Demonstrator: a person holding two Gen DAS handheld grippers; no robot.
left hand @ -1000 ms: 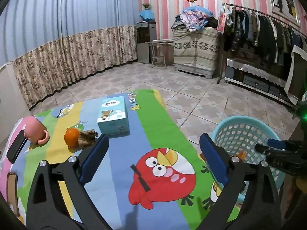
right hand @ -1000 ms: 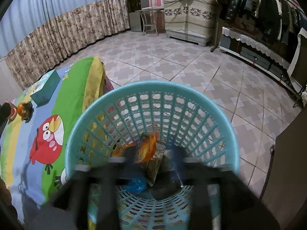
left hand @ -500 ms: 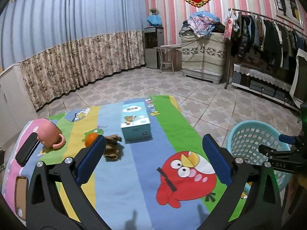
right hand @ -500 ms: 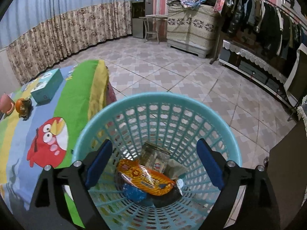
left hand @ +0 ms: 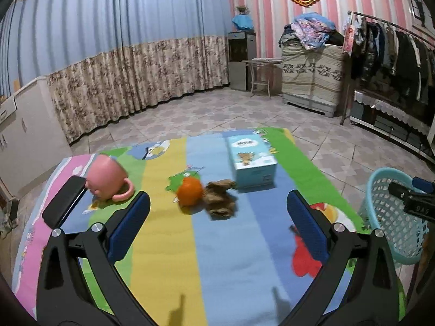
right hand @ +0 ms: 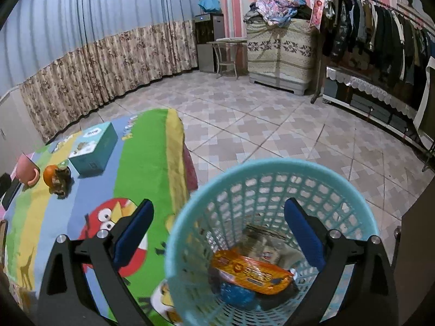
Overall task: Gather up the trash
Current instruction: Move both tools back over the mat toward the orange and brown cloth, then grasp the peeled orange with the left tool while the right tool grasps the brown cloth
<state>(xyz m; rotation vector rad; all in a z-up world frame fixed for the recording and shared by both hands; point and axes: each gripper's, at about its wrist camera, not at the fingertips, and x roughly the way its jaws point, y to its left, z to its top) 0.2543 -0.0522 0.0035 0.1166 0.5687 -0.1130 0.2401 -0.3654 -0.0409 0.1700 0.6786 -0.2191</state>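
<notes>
A crumpled brown wrapper [left hand: 219,200] lies on the colourful cloth-covered table [left hand: 168,244] beside an orange [left hand: 189,187]; both also show in the right wrist view, wrapper [right hand: 60,182]. My left gripper [left hand: 217,222] is open and empty, above the table and short of the wrapper. A turquoise basket [right hand: 272,179] stands on the floor at the table's right edge, holding an orange snack packet [right hand: 250,270] and other trash. My right gripper [right hand: 218,233] is open and empty above the basket's rim.
A pink mug [left hand: 107,176] lies on its side, a black phone [left hand: 65,201] at the far left, a light-blue tissue box [left hand: 251,161] at the back. Tiled floor, clothes rack [right hand: 380,40] and cabinet [right hand: 280,54] lie beyond.
My right gripper let the orange packet drop into the basket, opened and rose. My left gripper swung left toward the orange and brown wrapper.
</notes>
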